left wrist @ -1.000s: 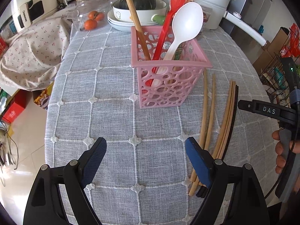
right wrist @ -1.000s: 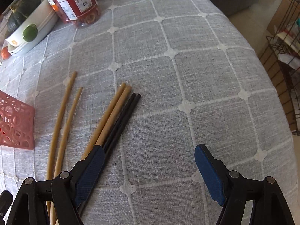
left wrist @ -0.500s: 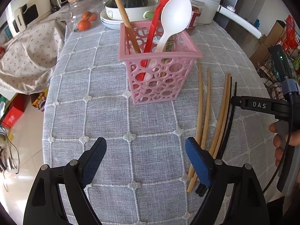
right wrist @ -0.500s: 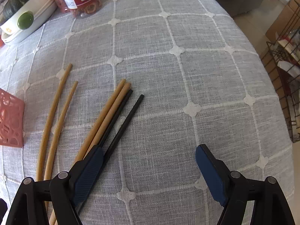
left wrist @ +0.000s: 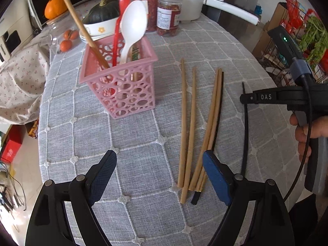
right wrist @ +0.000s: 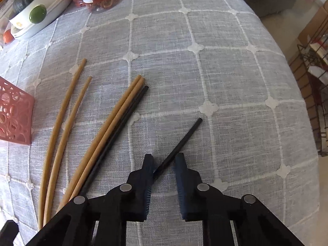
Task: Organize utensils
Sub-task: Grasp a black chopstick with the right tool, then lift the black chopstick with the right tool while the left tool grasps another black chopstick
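At bottom centre of the right wrist view the right gripper (right wrist: 164, 168) is closing, jaws still a little apart, with a black chopstick (right wrist: 180, 141) between them; it touches the left pad, and the right pad stands off it. Its tip points to upper right over the grey checked tablecloth (right wrist: 225, 71). Left of it lie a second black chopstick (right wrist: 123, 123) against two wooden chopsticks (right wrist: 106, 123), then two more wooden ones (right wrist: 61, 119) further left, all flat on the cloth. Pink basket (right wrist: 14, 119) corner at left edge. In the left wrist view the left gripper (left wrist: 160, 176) hangs wide open at the bottom, nothing between its jaws, its right pad over the chopstick ends. Pink basket (left wrist: 123, 86) at upper centre-left holds a white spoon (left wrist: 133, 26), a red spoon (left wrist: 121, 20) and a wooden stick (left wrist: 82, 26). A person's hand (left wrist: 307, 135) holds the right gripper's handle at the right edge.
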{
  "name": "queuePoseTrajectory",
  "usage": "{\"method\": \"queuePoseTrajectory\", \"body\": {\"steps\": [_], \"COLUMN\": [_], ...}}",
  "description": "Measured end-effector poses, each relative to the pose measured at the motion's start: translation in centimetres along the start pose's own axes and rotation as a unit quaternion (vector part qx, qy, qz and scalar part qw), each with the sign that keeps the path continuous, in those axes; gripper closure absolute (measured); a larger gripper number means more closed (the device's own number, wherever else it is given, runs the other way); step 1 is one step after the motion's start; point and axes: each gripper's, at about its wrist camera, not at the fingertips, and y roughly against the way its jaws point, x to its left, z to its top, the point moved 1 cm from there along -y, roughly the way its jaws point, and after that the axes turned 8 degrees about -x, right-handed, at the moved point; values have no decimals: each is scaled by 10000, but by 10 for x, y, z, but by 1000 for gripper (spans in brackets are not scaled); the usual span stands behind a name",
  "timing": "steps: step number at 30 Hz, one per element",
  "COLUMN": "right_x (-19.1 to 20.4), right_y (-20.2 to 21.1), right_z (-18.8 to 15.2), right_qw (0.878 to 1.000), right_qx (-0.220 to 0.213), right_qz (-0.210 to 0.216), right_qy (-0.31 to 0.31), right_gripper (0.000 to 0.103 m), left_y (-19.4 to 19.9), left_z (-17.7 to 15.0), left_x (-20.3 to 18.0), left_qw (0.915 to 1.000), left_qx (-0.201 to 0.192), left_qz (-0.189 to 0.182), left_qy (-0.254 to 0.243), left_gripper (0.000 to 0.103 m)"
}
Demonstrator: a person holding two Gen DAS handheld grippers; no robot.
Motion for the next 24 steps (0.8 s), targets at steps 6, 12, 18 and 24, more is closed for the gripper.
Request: {"method": "queuePoseTrajectory", "body": {"steps": [6, 12, 18, 24], "right_x": [-44, -85, -97, -103], "right_y": [5, 14, 24, 22], "right_z": [5, 8, 1, 0], "right_qw": [9987, 9948, 9929, 9910], "right_qx": [2, -46, -56, 7], "right_qz": [367, 717, 913, 1049], "right_qy": [-366, -720, -755, -830], "right_gripper": [100, 99, 99, 99], "left_y": [3, -23, -67, -99], "left_z": [3, 31, 68, 86], "left_x": [-36, -60, -80, -86], "left_qw": [9984, 9941, 9912, 9918], "left_qx": [-15, 322, 685, 845], "left_qz": [-277, -973, -1121, -946], "left_qy": [-497, -352, -181, -152], "left_gripper": [26, 73, 90, 95]}}
